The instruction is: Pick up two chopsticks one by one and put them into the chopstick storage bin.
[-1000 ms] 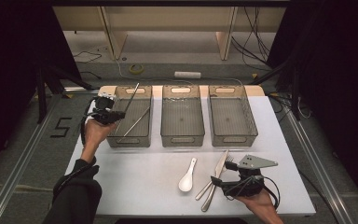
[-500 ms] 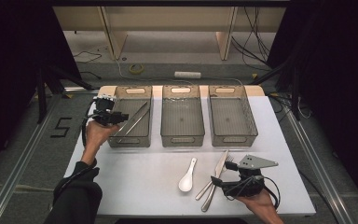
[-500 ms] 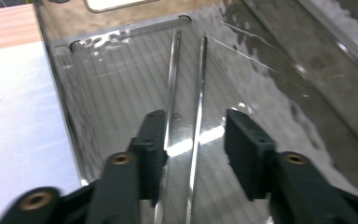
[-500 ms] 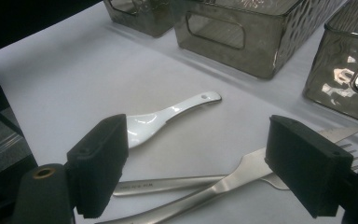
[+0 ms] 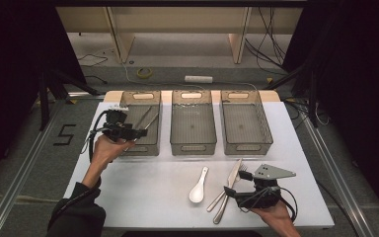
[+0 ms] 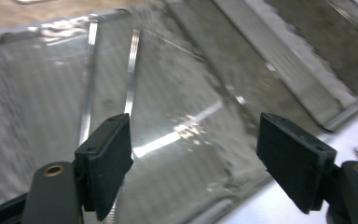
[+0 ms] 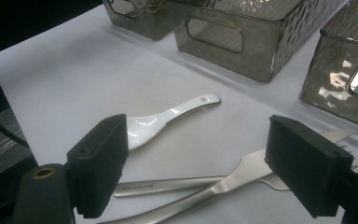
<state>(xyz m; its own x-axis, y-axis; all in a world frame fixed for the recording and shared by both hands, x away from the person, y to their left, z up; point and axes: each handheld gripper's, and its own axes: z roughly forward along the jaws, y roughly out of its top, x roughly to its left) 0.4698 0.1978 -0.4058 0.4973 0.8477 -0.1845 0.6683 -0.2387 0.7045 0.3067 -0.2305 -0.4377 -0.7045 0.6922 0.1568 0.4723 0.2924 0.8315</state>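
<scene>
**Sorting cutlery into bins**

High view: left gripper point(image 5: 128, 132) over left bin point(image 5: 139, 146), jaws just opened, nothing between; chopsticks point(image 5: 145, 118) dropped inside.

Left gripper view: pads spread above chopsticks point(image 6: 131, 70), released for sorting.

Right gripper view: right gripper point(image 7: 205, 163) wide open, poised over fork point(image 7: 242, 175), beside white spoon point(image 7: 168, 119).

Two metal chopsticks point(image 5: 145, 120) in left bin point(image 5: 140, 98)
</scene>
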